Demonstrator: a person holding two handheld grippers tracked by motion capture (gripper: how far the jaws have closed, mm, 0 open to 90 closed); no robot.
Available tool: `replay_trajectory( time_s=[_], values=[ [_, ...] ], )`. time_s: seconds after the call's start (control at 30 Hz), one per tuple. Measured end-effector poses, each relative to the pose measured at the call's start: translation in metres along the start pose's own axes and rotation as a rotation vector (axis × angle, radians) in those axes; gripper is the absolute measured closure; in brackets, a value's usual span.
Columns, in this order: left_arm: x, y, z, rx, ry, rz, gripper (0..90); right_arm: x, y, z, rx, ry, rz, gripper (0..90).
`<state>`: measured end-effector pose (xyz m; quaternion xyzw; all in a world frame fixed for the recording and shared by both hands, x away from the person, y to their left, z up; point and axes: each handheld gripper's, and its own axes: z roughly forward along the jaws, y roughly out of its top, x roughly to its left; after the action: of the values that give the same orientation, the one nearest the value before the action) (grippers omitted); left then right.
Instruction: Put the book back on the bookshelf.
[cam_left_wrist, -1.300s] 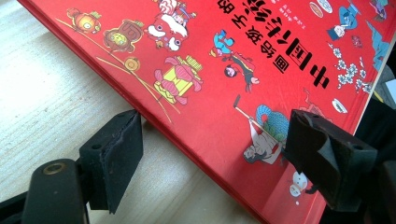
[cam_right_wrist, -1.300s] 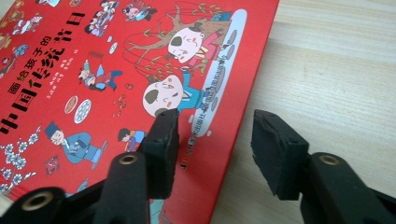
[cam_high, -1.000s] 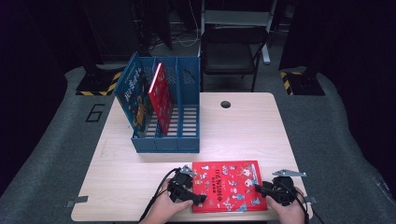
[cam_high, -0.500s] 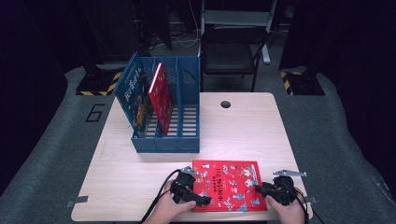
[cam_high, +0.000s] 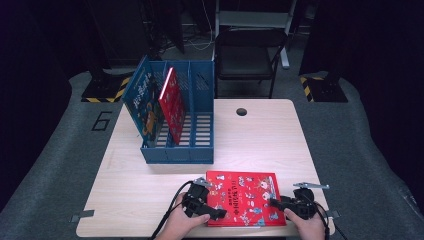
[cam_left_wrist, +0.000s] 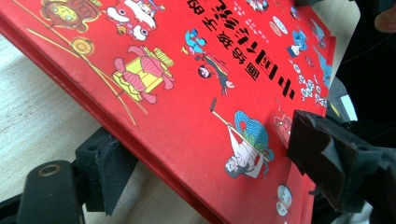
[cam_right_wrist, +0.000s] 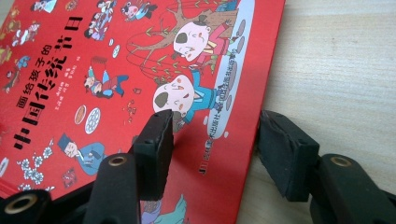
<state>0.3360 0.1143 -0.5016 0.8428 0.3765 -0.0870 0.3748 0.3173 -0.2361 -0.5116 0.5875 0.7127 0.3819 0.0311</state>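
Looks like two books already stand in the blue file rack (cam_high: 192, 150), while the red picture book (cam_high: 242, 202) lies at the table's (cam_high: 270, 145) near edge, left gripper (cam_left_wrist: 205, 163) clamping its edge, right gripper (cam_right_wrist: 212, 149) straddling its corner, jaws apart.

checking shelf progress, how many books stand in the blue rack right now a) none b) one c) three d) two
d: the high view shows a blue-covered book against the rack's left wall and a red book leaning beside it, while the third book lies flat on the table.
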Motion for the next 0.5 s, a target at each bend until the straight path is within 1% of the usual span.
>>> replay_trajectory(
  time_s=[0.03, 0.07, 0.1, 0.13, 0.17, 0.2, 0.23, 0.27, 0.3, 0.33, 0.37, 0.4, 0.43, 0.5],
  values=[
    [0.0, 0.0, -0.001, 0.002, 0.014, 0.002, 18.5, -0.001, 0.0, 0.0, -0.002, 0.003, 0.003, 45.6],
    [-0.001, 0.0, -0.001, -0.01, 0.0, -0.012, 18.9, -0.001, 0.0, 0.0, -0.004, 0.008, 0.013, 45.5],
    [0.0, 0.0, -0.002, -0.009, -0.001, -0.014, 19.1, -0.001, 0.0, 0.0, -0.003, 0.014, 0.027, 45.5],
    [0.0, 0.001, -0.003, -0.001, 0.018, -0.001, 19.1, -0.002, -0.001, 0.0, -0.007, 0.021, 0.041, 45.5],
    [0.0, 0.001, -0.003, -0.006, 0.01, -0.001, 19.1, -0.002, -0.001, 0.0, -0.009, 0.031, 0.051, 45.5],
    [0.0, 0.001, -0.005, -0.001, 0.009, -0.002, 19.1, -0.001, -0.001, 0.0, -0.003, 0.04, 0.078, 45.4],
    [0.0, 0.001, -0.005, -0.001, 0.009, -0.002, 19.1, -0.002, -0.001, 0.0, -0.013, 0.047, 0.08, 45.4],
    [0.0, 0.001, -0.006, -0.013, 0.007, -0.009, 19.2, -0.002, -0.001, 0.0, -0.012, 0.052, 0.088, 45.4],
    [0.0, 0.001, -0.007, -0.012, 0.021, -0.006, 19.3, -0.002, -0.001, 0.001, -0.015, 0.054, 0.089, 45.4],
    [0.001, 0.001, -0.009, -0.013, 0.021, -0.008, 19.4, -0.001, -0.001, 0.001, -0.012, 0.059, 0.092, 45.4],
    [0.001, 0.001, -0.01, -0.018, 0.019, -0.02, 19.6, 0.0, -0.001, 0.002, -0.011, 0.063, 0.092, 45.4],
    [0.002, 0.001, -0.011, -0.028, 0.011, -0.021, 19.8, 0.001, -0.001, 0.002, -0.008, 0.067, 0.091, 45.4],
    [0.002, 0.001, -0.013, -0.028, 0.018, -0.028, 20.0, 0.002, 0.0, 0.003, -0.006, 0.073, 0.092, 45.5],
    [0.003, 0.0, -0.017, -0.033, 0.025, -0.03, 20.3, 0.003, 0.0, 0.005, -0.007, 0.084, 0.082, 45.6]
  ],
)
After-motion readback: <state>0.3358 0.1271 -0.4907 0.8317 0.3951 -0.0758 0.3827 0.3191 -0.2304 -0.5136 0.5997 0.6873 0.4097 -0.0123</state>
